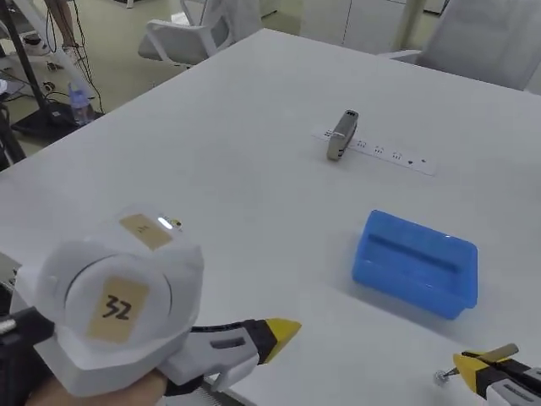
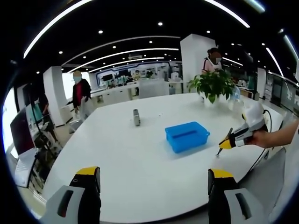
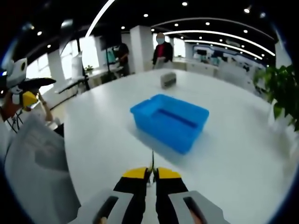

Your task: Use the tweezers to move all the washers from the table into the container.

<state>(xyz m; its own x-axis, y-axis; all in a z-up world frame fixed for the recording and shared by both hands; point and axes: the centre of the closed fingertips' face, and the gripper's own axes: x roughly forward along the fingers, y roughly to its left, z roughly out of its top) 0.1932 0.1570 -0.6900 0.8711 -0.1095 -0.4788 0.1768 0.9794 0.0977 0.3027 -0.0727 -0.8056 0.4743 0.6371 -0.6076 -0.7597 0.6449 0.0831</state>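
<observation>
My right gripper [image 3: 150, 173] has its yellow-tipped jaws pinched together on the thin metal tweezers [image 3: 152, 163]. The tweezer tips point down at the white table [image 1: 254, 194], close to its near edge. In the head view a small silvery washer [image 1: 439, 376] lies at those tips, and I cannot tell whether it is gripped or only touched. My left gripper [image 2: 152, 175] stands wide open with nothing in it, at the table's near edge. Bare tabletop runs from both grippers to the blue rectangular plastic container [image 1: 414, 262], which sits just beyond the tweezers. Its inside shows a plain blue floor. Farther off, a grey metal block [image 1: 342, 135] stands on a flat white socket strip [image 1: 389, 154]. A tan label [image 1: 117, 309] on my left gripper's round housing reads "32".
</observation>
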